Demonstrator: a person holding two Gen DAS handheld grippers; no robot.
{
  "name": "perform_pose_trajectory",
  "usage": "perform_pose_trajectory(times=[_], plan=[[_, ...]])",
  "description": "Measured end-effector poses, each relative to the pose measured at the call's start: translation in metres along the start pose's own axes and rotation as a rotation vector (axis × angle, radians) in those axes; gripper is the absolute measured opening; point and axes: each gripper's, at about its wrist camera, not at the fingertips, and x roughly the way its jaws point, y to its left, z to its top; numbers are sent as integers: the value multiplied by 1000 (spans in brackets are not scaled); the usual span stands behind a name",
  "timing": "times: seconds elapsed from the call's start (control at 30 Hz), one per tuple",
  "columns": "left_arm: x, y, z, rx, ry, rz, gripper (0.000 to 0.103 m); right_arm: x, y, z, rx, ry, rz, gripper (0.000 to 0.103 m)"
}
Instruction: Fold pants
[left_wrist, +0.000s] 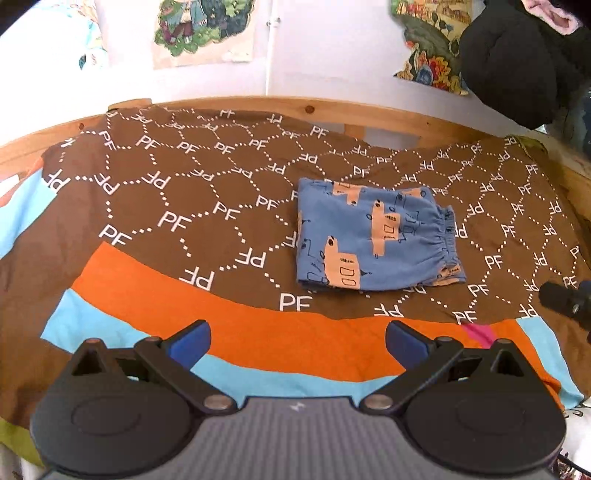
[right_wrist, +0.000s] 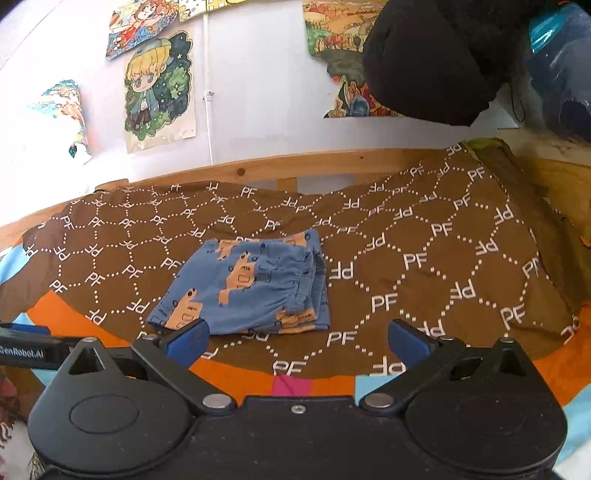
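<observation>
- A brown bedspread (left_wrist: 184, 206) printed with white "PF" letters and dotted hexagons, with orange and light-blue bands along its near edge, lies over a bed with a wooden frame (left_wrist: 332, 107); cartoon posters (right_wrist: 159, 88) hang on the white wall behind, and a dark garment (right_wrist: 428, 62) hangs at upper right.
- The left gripper (left_wrist: 297, 341) hovers low above the orange band, its blue-tipped jaws spread wide with nothing between them.
- The right gripper (right_wrist: 297, 341) sits over the bedspread's near edge, jaws likewise wide apart and empty, its left fingertip just beside the pants' near corner.
- The pants (left_wrist: 373, 236), blue with tan animal prints, lie folded into a compact rectangle on the brown area, elastic waistband layers stacked at the right edge.
</observation>
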Motion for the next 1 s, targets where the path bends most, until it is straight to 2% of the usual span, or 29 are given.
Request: perform_pose_trajectory(times=[0.37, 1.0], plan=[[3, 8, -12, -20, 1, 18, 103, 7, 1, -19, 0, 28, 14, 102], [4, 11, -19, -32, 22, 32, 103, 8, 0, -23, 15, 33, 20, 102]])
